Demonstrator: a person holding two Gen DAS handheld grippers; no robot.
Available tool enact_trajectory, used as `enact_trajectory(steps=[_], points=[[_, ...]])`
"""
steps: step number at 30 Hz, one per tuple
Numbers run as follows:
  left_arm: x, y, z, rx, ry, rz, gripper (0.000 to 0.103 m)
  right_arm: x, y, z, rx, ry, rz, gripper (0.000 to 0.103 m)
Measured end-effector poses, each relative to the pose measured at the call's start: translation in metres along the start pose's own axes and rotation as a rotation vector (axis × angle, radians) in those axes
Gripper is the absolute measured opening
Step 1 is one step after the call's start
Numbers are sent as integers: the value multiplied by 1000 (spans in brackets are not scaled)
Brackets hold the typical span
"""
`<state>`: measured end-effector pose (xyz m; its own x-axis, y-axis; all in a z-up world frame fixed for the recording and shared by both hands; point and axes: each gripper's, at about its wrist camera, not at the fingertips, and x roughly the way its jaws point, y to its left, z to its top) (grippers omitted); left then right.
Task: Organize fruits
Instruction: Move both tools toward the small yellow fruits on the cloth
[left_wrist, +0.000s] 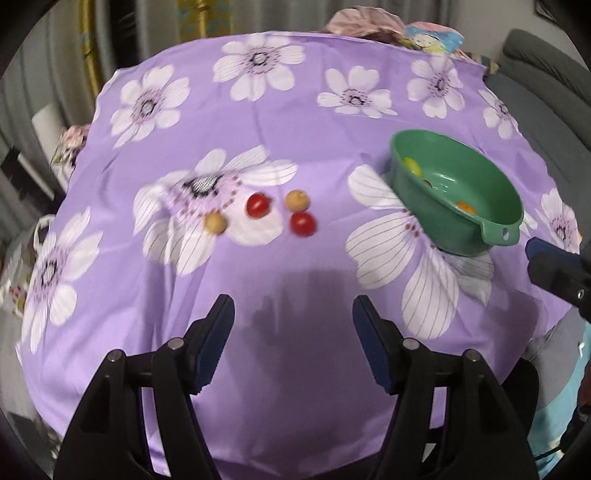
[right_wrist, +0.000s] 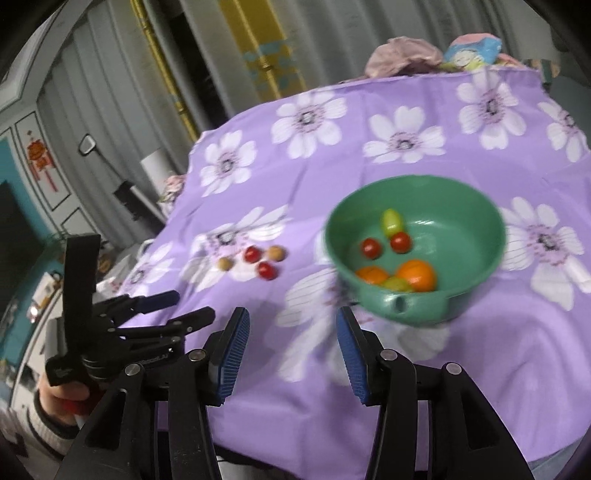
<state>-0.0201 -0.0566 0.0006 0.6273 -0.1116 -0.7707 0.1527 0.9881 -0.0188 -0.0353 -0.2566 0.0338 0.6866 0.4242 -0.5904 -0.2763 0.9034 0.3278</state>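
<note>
Fruits partly sorted; both hand-held grippers empty and apart.
Left hand-held gripper (left_wrist: 293, 314) and right hand-held gripper (right_wrist: 291, 325) were seen with jaws spread, nothing between. Four small fruits (left_wrist: 260, 212) were left on the purple tabletop (left_wrist: 295, 122); others were in the green bowl (right_wrist: 476, 221).

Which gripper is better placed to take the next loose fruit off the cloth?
Left, probably. The left gripper is open and faces the loose fruits directly; the right gripper, also empty, sits nearer the green bowl.

Grey curtains (right_wrist: 110, 96) behind, gold-trimmed panel (right_wrist: 266, 55), grey sofa (left_wrist: 546, 85) at right
</note>
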Motion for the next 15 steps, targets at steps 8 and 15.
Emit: enact_trajectory(steps=[8,15], points=[[-8,30,-16,-130,2,-99,67,16,38,-2,-68,61,16,49],[-6,67,-25,-290,10,-338,75,32,57,-3,-111,102,-2,49]])
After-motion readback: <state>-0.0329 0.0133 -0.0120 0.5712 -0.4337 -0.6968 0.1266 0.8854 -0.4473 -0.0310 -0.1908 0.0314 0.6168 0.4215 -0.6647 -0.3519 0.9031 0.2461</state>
